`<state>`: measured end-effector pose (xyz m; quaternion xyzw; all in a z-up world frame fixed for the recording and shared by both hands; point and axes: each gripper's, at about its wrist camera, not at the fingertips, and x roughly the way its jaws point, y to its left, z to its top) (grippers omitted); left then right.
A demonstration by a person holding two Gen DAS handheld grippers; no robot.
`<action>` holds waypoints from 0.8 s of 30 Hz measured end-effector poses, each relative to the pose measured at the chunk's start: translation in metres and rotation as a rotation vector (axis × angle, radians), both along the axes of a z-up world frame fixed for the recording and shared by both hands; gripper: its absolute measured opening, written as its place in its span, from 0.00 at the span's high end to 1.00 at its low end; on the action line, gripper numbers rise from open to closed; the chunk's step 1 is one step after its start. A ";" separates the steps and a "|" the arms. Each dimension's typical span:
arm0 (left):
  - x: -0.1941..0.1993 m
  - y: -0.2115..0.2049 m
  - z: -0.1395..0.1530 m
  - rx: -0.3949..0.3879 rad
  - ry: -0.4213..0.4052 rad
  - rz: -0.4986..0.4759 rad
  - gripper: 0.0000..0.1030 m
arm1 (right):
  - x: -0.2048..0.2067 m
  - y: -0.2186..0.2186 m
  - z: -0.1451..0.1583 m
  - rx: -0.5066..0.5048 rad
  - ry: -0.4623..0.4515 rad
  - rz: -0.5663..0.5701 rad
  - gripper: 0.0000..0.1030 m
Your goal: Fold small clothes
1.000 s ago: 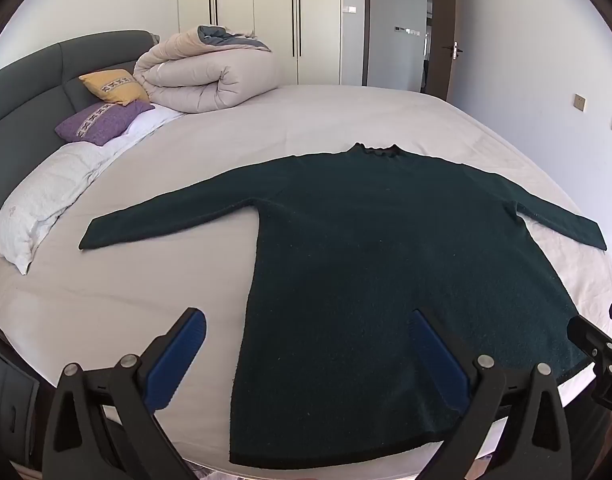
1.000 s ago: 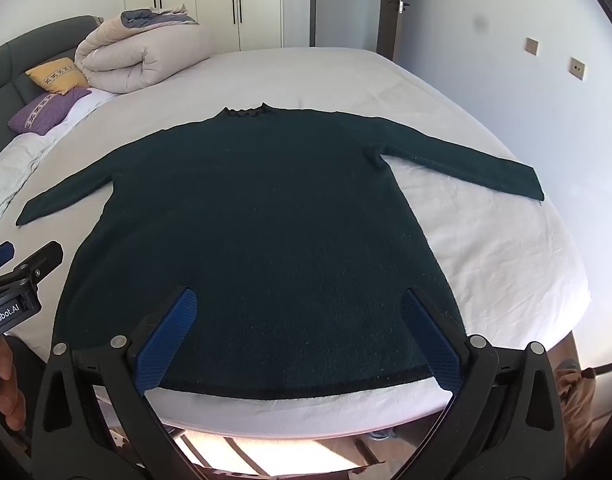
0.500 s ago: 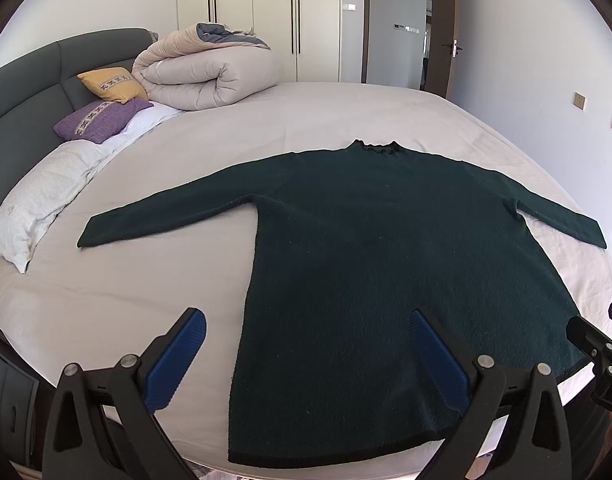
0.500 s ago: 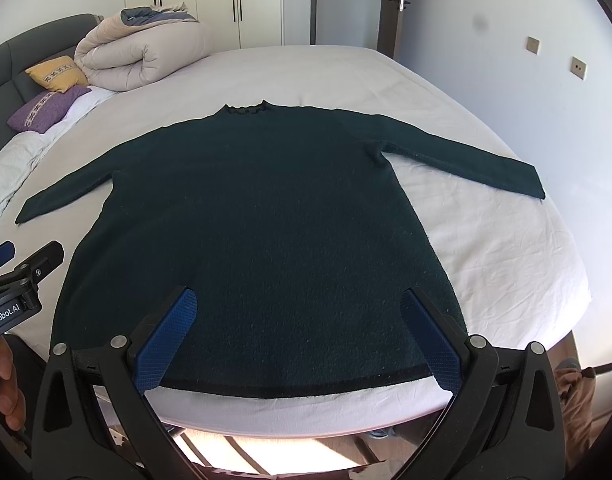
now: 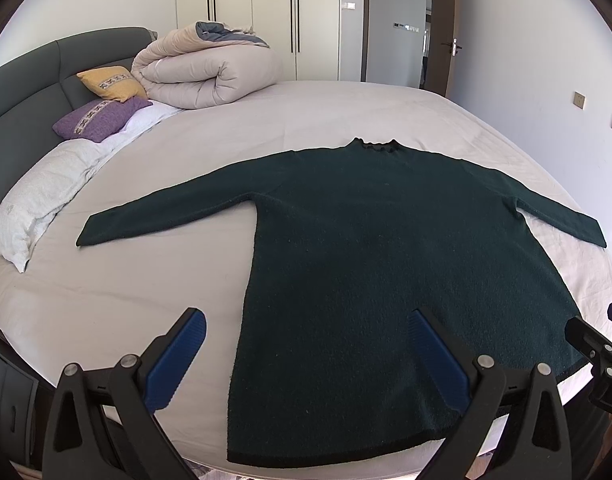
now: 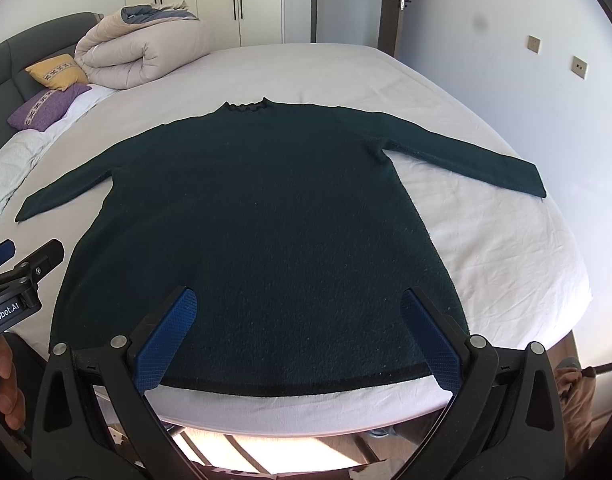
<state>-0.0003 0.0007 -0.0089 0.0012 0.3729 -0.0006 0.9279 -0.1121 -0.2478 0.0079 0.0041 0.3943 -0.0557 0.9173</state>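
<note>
A dark green long-sleeved sweater (image 5: 386, 248) lies flat and spread out on the white bed, collar away from me, both sleeves stretched out to the sides; it also shows in the right wrist view (image 6: 257, 220). My left gripper (image 5: 306, 356) is open and empty, above the hem's left part. My right gripper (image 6: 297, 332) is open and empty, above the hem's middle. Neither touches the sweater. The left gripper also shows at the left edge of the right wrist view (image 6: 21, 276).
A rolled beige duvet (image 5: 205, 68), a yellow cushion (image 5: 111, 82) and a purple cushion (image 5: 99, 120) lie at the bed's head on the left. A white pillow (image 5: 37, 204) lies along the left side. The bed's near edge (image 6: 306, 412) is just below the hem.
Both grippers have shifted very slightly; the sweater has not moved and both stay open.
</note>
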 end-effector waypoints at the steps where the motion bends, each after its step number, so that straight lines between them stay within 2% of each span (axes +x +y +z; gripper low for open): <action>1: -0.001 0.000 -0.001 0.000 0.000 0.000 0.00 | 0.000 0.000 0.000 0.000 0.000 0.000 0.00; 24: -0.001 0.000 -0.005 -0.007 0.008 0.000 0.00 | -0.001 0.004 -0.005 -0.001 0.010 -0.001 0.00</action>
